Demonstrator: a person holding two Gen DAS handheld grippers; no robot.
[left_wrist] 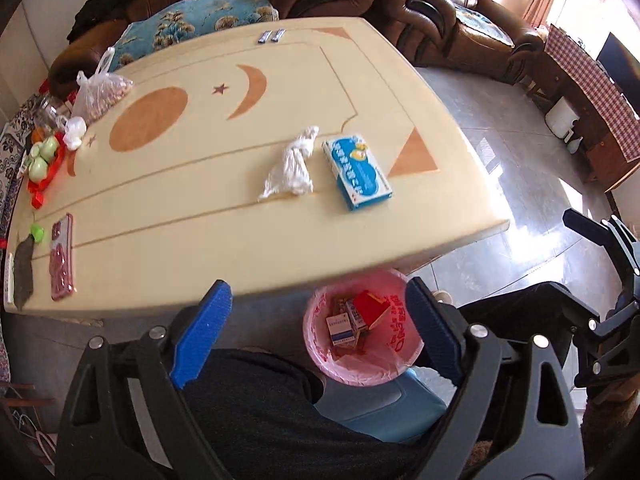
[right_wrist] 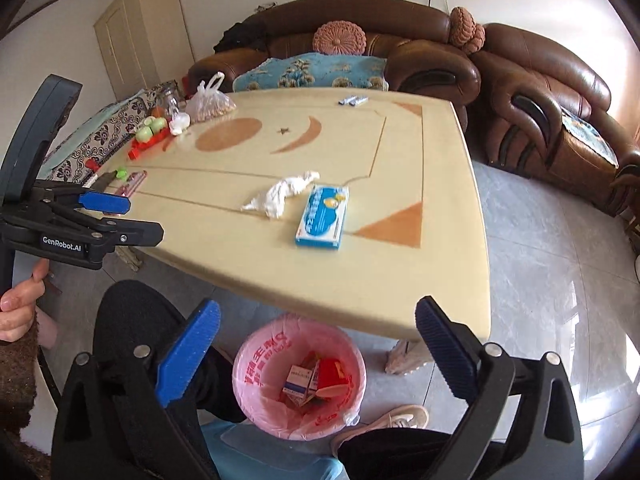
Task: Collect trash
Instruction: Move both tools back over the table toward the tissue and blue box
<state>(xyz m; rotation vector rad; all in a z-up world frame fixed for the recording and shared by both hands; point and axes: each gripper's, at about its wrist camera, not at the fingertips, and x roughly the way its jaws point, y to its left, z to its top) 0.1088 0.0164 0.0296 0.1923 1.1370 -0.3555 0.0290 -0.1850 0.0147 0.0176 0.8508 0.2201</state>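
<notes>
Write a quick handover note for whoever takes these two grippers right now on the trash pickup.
Left gripper: open, empty.
Right gripper: open, empty.
Both hang over the pink-lined bin on the floor at the table's near edge.
Done: several small boxes already lie in the bin.
Left: the crumpled white tissue and the blue box beside it on the table.

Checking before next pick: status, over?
Left gripper and right gripper open, empty, above pink-lined bin. Crumpled white bag and blue box on table. Path clear.
</notes>
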